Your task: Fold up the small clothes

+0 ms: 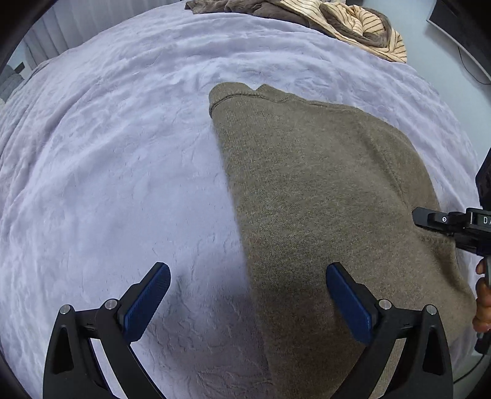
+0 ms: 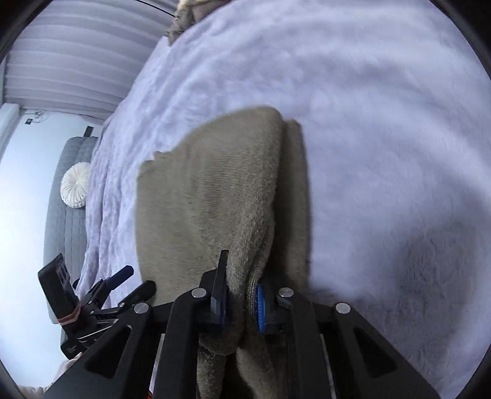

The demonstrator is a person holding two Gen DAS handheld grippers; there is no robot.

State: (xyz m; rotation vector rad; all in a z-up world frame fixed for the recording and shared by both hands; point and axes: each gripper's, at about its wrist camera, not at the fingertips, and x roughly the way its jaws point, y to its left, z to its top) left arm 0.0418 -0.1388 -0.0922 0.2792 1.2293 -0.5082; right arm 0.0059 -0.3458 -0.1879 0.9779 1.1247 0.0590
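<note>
Lying on a pale lavender plush blanket (image 1: 122,153) is the brown-grey knitted garment (image 1: 322,199), a fuzzy sweater-like piece with a ribbed edge at its far end and 1 long straight side running toward the left wrist camera. Its surface looks smooth and mostly flat in that view, with a faint seam line curving down its right part. From the right wrist view the same fabric is doubled over, an upper layer sitting on a narrower strip beneath (the fold line runs along the right side).

The right gripper (image 2: 242,302) is clamped tight on a bunched edge of the knit, cloth squeezed between its blue pads. The left gripper (image 1: 248,302) hangs spread wide above the garment's near left edge, holding nothing.

A heap of tan striped and brown clothes (image 1: 353,24) lies at the blanket's far edge, cut off by the frame. The garment's near end passes out of sight below both cameras. The right wrist view is blurred, so the knit's texture is hard to read there.
</note>
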